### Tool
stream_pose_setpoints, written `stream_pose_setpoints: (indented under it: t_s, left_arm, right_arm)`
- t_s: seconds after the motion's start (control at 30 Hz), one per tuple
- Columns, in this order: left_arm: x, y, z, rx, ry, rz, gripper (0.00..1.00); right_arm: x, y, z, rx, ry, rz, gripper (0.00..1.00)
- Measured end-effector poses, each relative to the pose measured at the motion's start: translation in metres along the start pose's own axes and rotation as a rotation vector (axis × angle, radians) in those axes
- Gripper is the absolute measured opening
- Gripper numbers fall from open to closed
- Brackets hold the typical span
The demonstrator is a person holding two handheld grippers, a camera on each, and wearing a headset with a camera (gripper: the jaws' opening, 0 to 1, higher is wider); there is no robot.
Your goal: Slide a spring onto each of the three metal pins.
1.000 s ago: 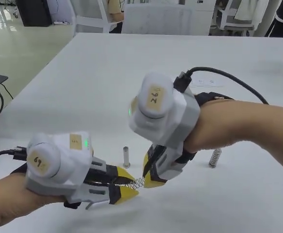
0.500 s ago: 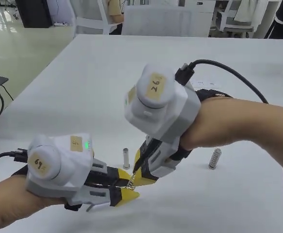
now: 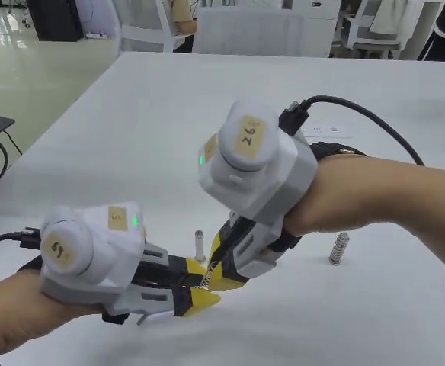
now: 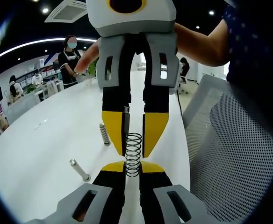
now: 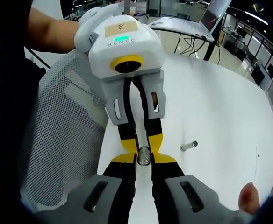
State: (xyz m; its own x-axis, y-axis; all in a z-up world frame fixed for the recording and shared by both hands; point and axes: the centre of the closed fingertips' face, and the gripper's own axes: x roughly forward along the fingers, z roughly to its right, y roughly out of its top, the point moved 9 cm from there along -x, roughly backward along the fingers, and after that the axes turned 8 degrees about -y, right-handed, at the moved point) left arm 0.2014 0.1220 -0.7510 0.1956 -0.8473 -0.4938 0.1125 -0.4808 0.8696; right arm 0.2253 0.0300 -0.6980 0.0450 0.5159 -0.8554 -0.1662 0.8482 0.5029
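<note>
A short steel spring (image 3: 207, 276) (image 4: 133, 154) hangs just above the white table (image 3: 161, 137), held between both grippers, which meet tip to tip. My left gripper (image 3: 201, 287) (image 4: 132, 168) comes in from the lower left, shut on one end. From the upper right my right gripper (image 3: 216, 270) (image 5: 144, 160) closes on the other end, seen end-on as the spring (image 5: 144, 156). A bare metal pin (image 3: 200, 245) (image 4: 79, 170) (image 5: 189, 146) stands just behind the tips. A second pin wearing a spring (image 3: 338, 248) (image 4: 104, 134) stands to the right.
A grey mesh chair (image 4: 230, 140) (image 5: 61, 130) sits by the near table edge. The right gripper's black cable (image 3: 375, 126) arcs over the forearm. Several people and chairs are in the room beyond the table's far edge.
The right gripper has closed in on the left one, so less of the spring shows between the tips. The pins have stayed put.
</note>
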Motion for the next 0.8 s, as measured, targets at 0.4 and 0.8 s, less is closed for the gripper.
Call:
stream_pose_setpoints:
  t_s: [0.4,0.8]
  left_arm:
    - [-0.0018,0.0032,0.0,0.003,0.001,0.024,0.02]
    - [-0.0009,0.0027,-0.0006,0.009,0.009,0.017,0.04]
  right_arm:
    - [0.002,0.0,0.0013,0.002,0.001,0.003,0.09]
    - [0.0025,0.0001,0.0022,-0.013,0.002,-0.013,0.09]
